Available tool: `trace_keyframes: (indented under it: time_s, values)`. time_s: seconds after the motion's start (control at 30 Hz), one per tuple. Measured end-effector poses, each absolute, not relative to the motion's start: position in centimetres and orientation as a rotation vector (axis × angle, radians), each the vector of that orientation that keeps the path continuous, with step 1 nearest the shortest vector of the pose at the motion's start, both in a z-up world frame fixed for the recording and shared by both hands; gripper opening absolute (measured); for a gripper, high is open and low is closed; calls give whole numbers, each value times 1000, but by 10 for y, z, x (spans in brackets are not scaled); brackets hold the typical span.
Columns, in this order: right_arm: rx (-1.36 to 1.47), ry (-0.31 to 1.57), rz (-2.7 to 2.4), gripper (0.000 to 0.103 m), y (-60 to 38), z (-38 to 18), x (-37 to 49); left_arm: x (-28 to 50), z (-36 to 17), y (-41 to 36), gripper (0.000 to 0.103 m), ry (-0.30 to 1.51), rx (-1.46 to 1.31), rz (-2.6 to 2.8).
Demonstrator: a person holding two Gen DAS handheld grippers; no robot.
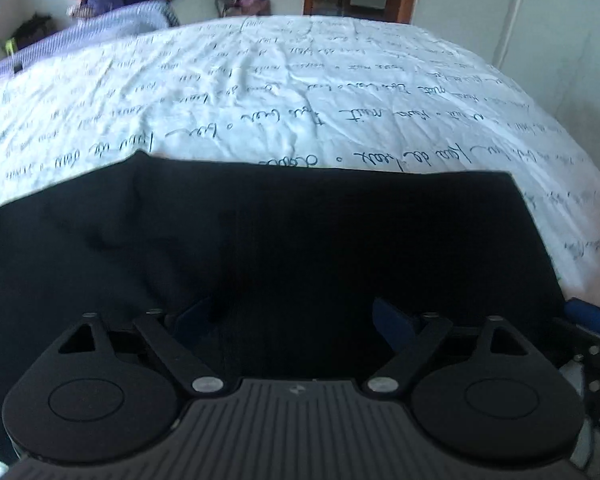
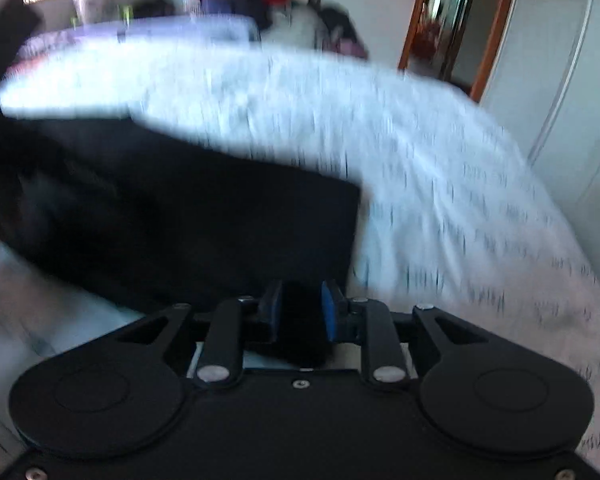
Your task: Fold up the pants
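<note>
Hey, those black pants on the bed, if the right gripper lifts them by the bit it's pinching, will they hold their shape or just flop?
Probably flop: the pants lie limp on the bed sheet with soft creases. Fabric is bunched between the right gripper fingers, so the rest would likely drape and unfold. The left gripper is open above them, giving no support.

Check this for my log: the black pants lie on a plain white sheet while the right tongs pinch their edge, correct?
Not quite. The sheet isn't plain: it is covered in black handwriting print, clear in the left wrist view. The right tongs do pinch the black pants.
</note>
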State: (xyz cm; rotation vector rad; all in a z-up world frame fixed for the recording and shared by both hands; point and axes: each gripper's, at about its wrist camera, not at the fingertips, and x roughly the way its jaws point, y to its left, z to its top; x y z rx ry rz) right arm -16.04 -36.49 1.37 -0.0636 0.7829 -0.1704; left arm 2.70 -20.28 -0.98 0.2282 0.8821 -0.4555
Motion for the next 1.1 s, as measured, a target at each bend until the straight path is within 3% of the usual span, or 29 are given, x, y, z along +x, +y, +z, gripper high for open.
trace_keyframes:
  time_s: [0.07,0.27,0.37,0.5,0.6,0.67,0.8,0.9,1.1]
  values:
    - [-37,741,-200,22,-367,31,-175,24,-6,-202,90,869,248,-460]
    - [-242,474,-269,45,-339,110,-216,15,20,-170,90,825,252,-421]
    - [-349,294,-256,49,-313,143,-228,4,36,-133,91,788,220,-396]
    - [-96,138,16,60,-312,180,-233,-11,45,-74,92,778,237,-300]
    - [151,176,225,68,-317,188,-224,-23,50,-23,92,795,257,-212]
    - [284,308,356,80,-319,184,-208,-30,54,11,92,818,284,-145]
    - [465,469,551,84,-306,156,-176,-43,66,65,92,831,318,-55]
    - [254,517,429,84,-264,134,-151,-40,74,85,97,784,261,-39]
    - [-196,481,328,84,-156,89,-101,-3,61,100,97,771,127,73]
